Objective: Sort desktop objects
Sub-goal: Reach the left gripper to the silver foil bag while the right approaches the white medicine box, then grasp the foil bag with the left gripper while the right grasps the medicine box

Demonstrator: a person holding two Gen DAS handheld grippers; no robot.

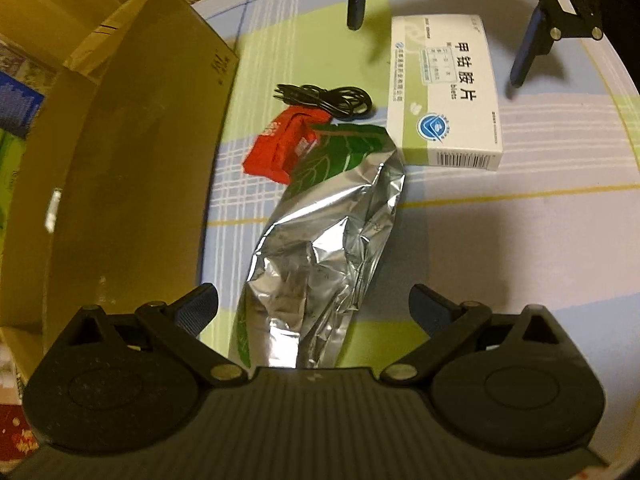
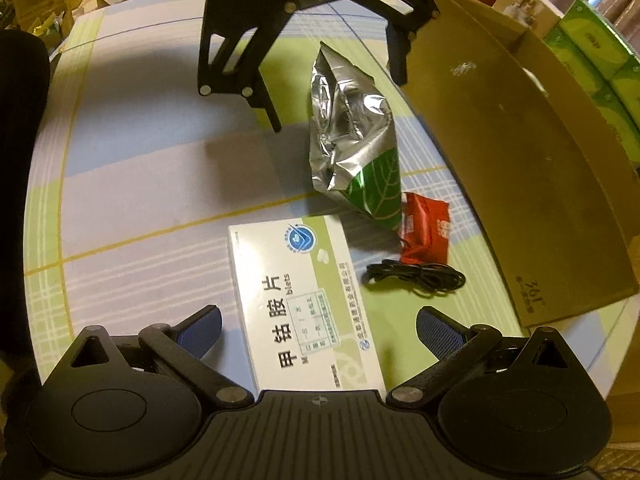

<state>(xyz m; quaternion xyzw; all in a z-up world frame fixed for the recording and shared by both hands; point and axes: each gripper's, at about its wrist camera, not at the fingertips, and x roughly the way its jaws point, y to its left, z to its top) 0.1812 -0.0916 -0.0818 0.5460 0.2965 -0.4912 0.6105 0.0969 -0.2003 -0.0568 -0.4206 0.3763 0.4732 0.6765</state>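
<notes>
Crumpled silver foil bag [image 1: 320, 248] with green leaf print at centre of the left wrist view, red packet [image 1: 280, 148] touching its far end, black cable [image 1: 332, 100] beyond, white medicine box [image 2: 308, 304] lower centre of right view, left gripper [image 1: 314, 308] and right gripper [image 2: 318, 330] jaws spread wide, empty, checked bench [image 1: 520, 240], cardboard box [image 1: 132, 168] at left.

I count four loose things on the tablecloth [image 2: 132, 184]: one foil bag [image 2: 352, 132] at the frame's centre, one red packet [image 2: 426, 228] just right of it, one black cable [image 2: 420, 276] lower right, and one white pill box [image 2: 304, 300] at bottom centre. One cardboard box [image 2: 520, 168] fills the right side. I see two grippers, mine [image 2: 318, 330] at the bottom edge and the other [image 2: 338, 96] at the top. Upper right there are several green cartons [image 2: 600, 64]; I can't count them exactly.
</notes>
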